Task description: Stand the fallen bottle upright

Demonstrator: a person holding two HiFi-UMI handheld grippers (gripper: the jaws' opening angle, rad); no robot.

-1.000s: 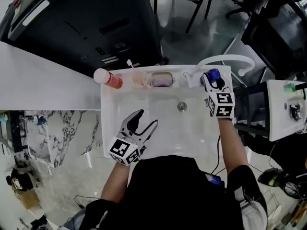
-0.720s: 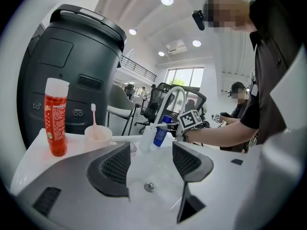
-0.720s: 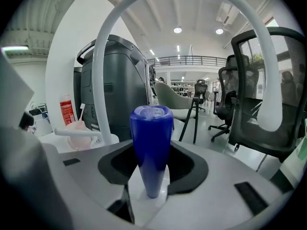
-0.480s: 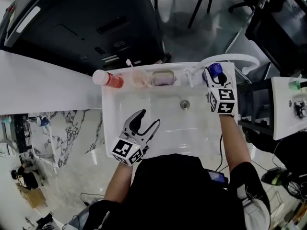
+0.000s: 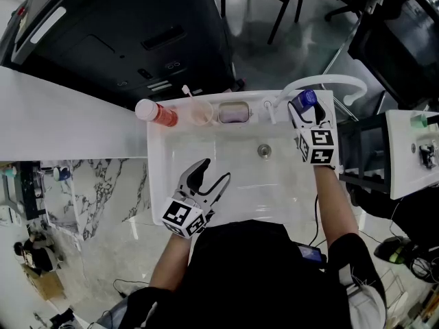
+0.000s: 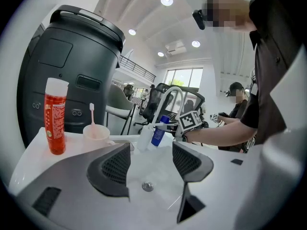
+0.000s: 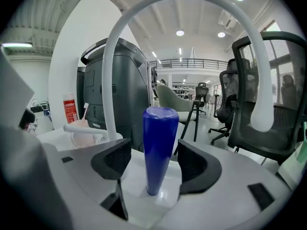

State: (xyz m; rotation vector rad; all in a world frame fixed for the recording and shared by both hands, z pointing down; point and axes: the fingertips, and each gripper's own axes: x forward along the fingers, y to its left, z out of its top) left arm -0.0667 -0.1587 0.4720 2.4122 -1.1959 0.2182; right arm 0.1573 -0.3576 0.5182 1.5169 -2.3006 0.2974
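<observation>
No legible word, brand or number was found in any view. Pale print is seen on the label of the red bottle, but it is too small to be read. Only black-and-white square patterns, no characters, are carried by the marker cubes.

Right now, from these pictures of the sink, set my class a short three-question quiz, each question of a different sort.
1. True or false: the blue bottle lies on its side.
2. What stands in the cup? A toothbrush, B spoon, C razor.
3. What stands between the right gripper's jaws?
Key: 1 false, it stands upright on the sink rim. 2 A. 3 The blue bottle; the jaws have just been opening, and the pads are clear of it.
</observation>
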